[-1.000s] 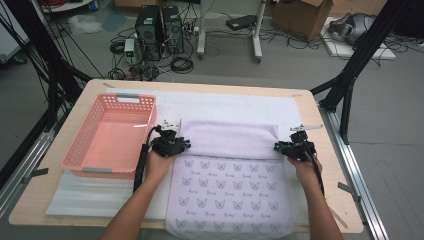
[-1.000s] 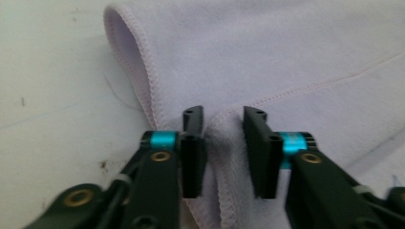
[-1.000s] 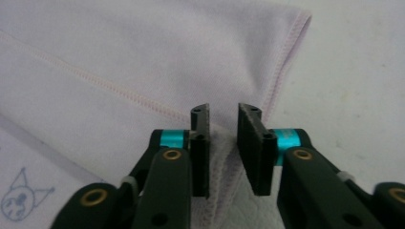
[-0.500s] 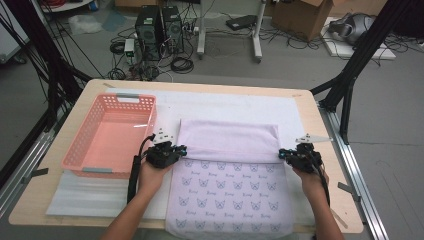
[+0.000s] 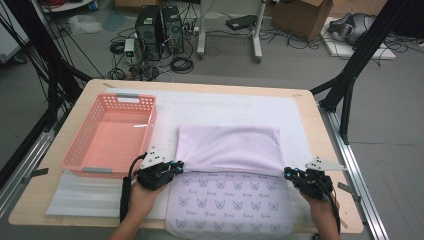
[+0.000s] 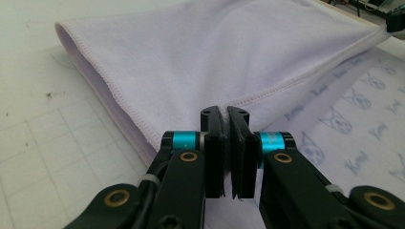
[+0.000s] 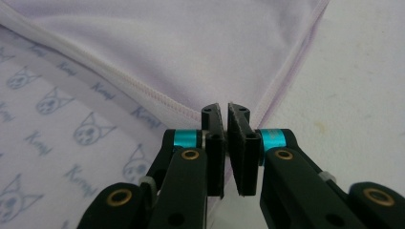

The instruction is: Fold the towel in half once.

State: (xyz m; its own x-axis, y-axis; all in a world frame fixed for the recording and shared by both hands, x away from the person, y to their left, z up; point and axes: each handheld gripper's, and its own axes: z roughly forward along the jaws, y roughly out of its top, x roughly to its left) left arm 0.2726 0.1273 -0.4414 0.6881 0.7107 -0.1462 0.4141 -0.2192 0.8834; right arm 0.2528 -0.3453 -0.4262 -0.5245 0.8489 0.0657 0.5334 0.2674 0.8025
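Observation:
A lilac towel (image 5: 227,147) with a cat print lies on the white mat, its far part folded over so the plain underside faces up. The printed side (image 5: 235,200) shows nearer the table's front edge. My left gripper (image 5: 179,166) is shut on the folded flap's left corner, my right gripper (image 5: 287,173) on its right corner. In the left gripper view the jaws (image 6: 224,112) pinch the hemmed towel (image 6: 191,62) corner. Through the right gripper view, the gripper (image 7: 225,109) clamps the other towel (image 7: 191,47) corner.
A pink plastic basket (image 5: 112,135) stands on the left, close to my left gripper. A white mat (image 5: 225,105) covers the wooden table (image 5: 320,125). Computers and cables lie on the floor beyond the far edge.
Both grippers have moved toward the table's near edge with the towel corners in them, and the folded flap now covers more of the printed side.

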